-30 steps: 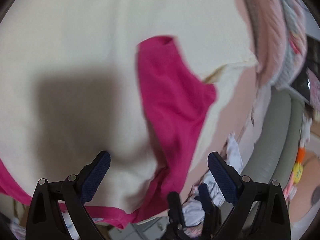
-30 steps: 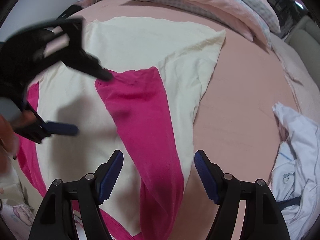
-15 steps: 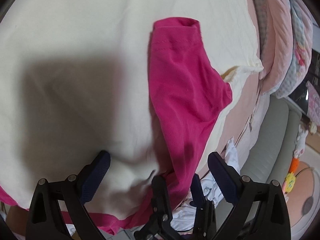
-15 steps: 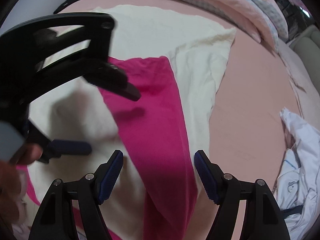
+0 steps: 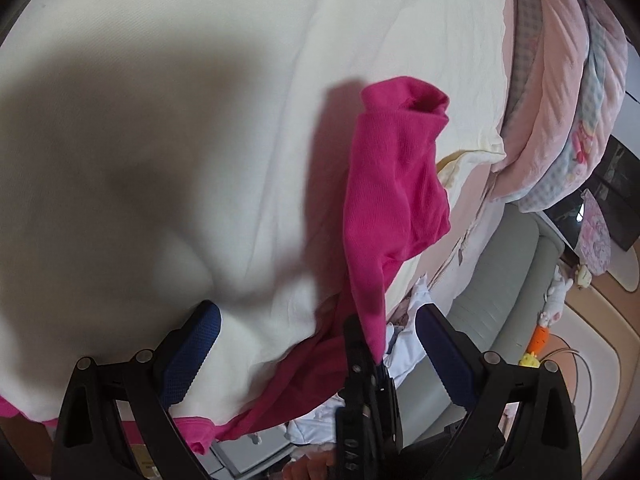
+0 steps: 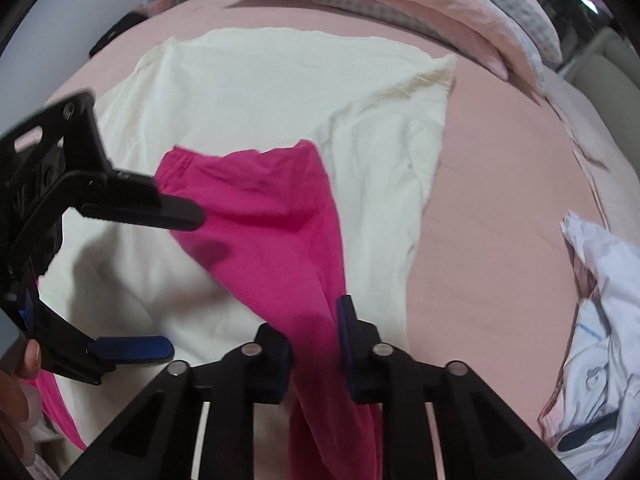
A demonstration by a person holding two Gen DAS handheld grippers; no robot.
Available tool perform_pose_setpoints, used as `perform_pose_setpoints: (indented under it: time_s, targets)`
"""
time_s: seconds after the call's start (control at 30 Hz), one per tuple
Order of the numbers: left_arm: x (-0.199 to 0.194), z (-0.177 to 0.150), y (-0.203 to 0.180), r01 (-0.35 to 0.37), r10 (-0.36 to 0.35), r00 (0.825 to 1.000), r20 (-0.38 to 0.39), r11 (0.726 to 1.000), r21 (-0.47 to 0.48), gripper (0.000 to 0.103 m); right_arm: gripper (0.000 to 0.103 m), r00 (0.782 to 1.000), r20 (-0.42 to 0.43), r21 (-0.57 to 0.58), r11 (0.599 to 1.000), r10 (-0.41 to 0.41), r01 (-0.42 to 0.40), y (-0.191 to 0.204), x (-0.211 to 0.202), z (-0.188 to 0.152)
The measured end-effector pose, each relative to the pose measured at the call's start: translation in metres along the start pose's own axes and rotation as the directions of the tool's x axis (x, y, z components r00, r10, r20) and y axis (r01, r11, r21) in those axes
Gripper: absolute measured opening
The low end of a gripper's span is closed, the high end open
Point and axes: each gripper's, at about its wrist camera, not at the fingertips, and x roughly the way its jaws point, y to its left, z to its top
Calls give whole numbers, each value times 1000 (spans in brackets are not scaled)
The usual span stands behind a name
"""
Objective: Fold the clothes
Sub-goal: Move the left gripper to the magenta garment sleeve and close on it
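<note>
On a pink bed (image 6: 500,208), a cream shirt (image 6: 260,92) with magenta sleeves lies spread flat, one sleeve (image 6: 272,232) folded across its body. At left in the right-wrist view, the left gripper (image 6: 182,280) hangs over the shirt with its jaws wide apart and nothing between them, one finger crossing in front of the sleeve's cuff end, the person's hand (image 6: 20,384) just visible behind it. Toward the centre, the right gripper (image 6: 314,344) points steeply down, its jaws having just closed on the sleeve's near stretch, where the cloth bunches between the pads. The left-wrist view shows the same pinch from the side: the sleeve rises in a limp band from the right gripper (its tip dark against the cloth) to the open cuff. The knit looks light, soft and prone to sag, so it is probably best taken at seams or cuffs, with a second hold farther along to keep the fold straight. At far right, a crumpled white garment (image 6: 596,320) waits well apart.
</note>
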Motion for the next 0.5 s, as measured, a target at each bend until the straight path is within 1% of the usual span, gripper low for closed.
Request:
perform_pose_setpoints:
  time_s: [0.1,0.17,0.23,0.3,0.33,0.4,0.43,0.47,0.5]
  targets:
    - [4,-6,-13,-49,50,999,-3,997,60,99,14,997,18,111,991,78,-79,-24,-8,-3]
    - [8,-10,-22,-64,65,998,-7,994,94,97,14,991,25,209,969,132,-135,-43,-8,-6]
    - [11,-14,-31,-70,72,997,-8,990,125,92,14,979,39,306,930,200,-202,-64,-5,-12]
    - [14,-18,-41,-76,79,997,-8,985,156,91,14,966,56,379,890,252,-254,-78,-3,-18]
    - [16,-21,-45,-79,82,997,-7,982,171,89,14,959,68,410,869,274,-277,-85,-1,-22]
    - [14,-23,-51,-90,90,996,9,977,196,79,14,940,93,475,815,329,-332,-99,2,-31]
    - [15,-24,-55,-95,93,995,17,974,207,69,14,932,102,497,793,348,-351,-104,5,-35]
    - [16,-24,-59,-100,97,995,27,971,219,60,14,927,108,510,781,359,-361,-108,7,-37]
    - [17,-26,-60,-107,98,994,48,967,230,55,14,921,114,518,769,372,-374,-111,9,-40]
